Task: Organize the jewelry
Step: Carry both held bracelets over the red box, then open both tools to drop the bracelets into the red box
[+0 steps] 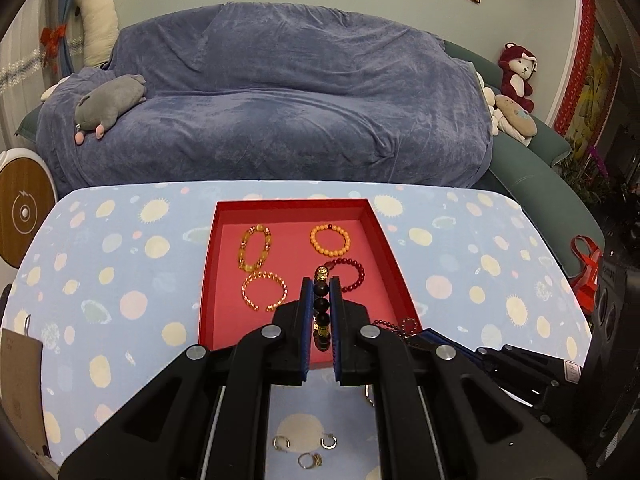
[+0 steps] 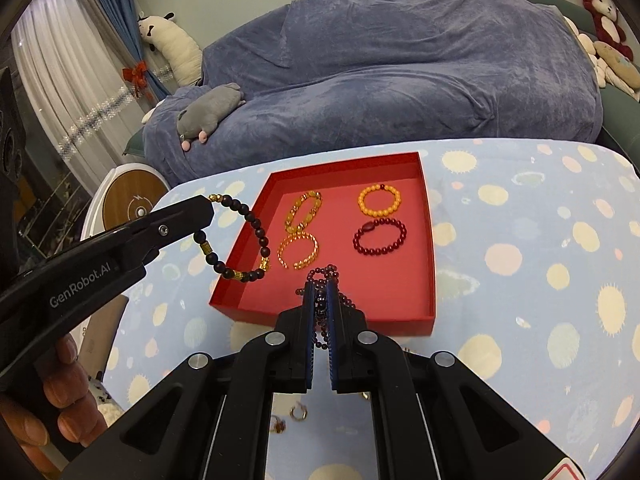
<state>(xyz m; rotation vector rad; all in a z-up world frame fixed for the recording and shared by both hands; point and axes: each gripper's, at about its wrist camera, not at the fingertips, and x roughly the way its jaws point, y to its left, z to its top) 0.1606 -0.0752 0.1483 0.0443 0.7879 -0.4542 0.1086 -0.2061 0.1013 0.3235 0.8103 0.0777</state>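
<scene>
Red card forms the shallow tray (image 2: 428, 248), which is set on the spotted counter (image 2: 540, 280) so that sorted pieces can be laid apart in it. Four bracelets are already spread there without touching: the amber bracelet (image 2: 303, 210), the gold bangle (image 2: 298, 251), the orange bracelet (image 2: 379, 200) and the dark red bracelet (image 2: 380, 236).

The left gripper (image 1: 321, 312) is clamped on the black-and-gold bracelet (image 2: 240, 240), which is pinched by a short run of beads so that the rest of the loop hangs free just over the tray's near left corner. The right gripper (image 2: 320, 300) is closed on a fine purple bead strand (image 2: 325, 274); it is held bunched between the fingers, probably so that the thin loops do not tangle or trail.

Both pieces appear to be carried toward the bare near part of the tray. Small rings (image 1: 306, 450) are still left on the counter below the grippers.
</scene>
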